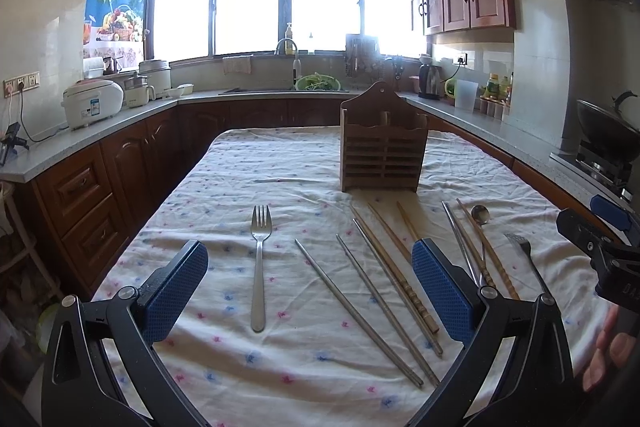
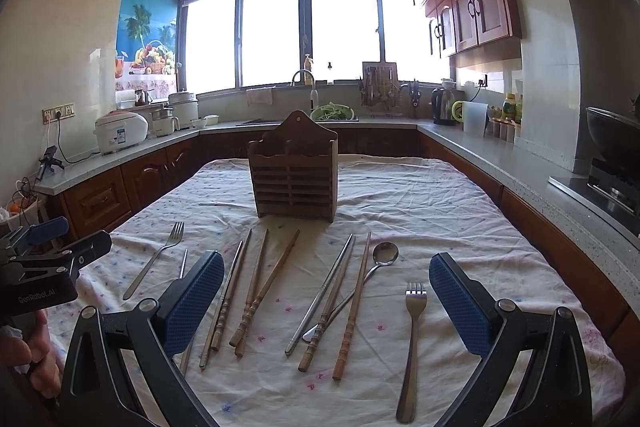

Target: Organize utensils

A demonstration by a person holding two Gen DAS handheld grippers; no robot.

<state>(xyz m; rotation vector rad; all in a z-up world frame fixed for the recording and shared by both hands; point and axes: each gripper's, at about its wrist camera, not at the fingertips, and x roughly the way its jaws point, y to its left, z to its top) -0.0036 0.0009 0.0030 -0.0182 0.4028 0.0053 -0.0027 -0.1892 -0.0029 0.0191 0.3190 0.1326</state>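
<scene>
Both claws, left claw and right claw, are hovering wide open and gripping nothing above forks, chopsticks and a spoon lying on the cloth-covered surface, before the upright wooden utensil holder.

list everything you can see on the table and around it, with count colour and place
wooden utensil holder: 1, brown, upright at the far middle of the table, looks empty
forks: 2, silver, one at each outer end of the row
spoon: 1, silver, right half, handle running under the chopsticks
wooden chopsticks: about 5, brown, middle of the row
metal chopsticks: about 4, silver, mixed among the wooden ones
tablecloth: 1, white with small pink and blue flowers, covering the table
rice cooker: 1, white, left counter
kettle: 1, dark, right counter
wok: 1, black, on the stove at right
left gripper: 1, black with blue pads, open
right gripper: 1, same, open
</scene>
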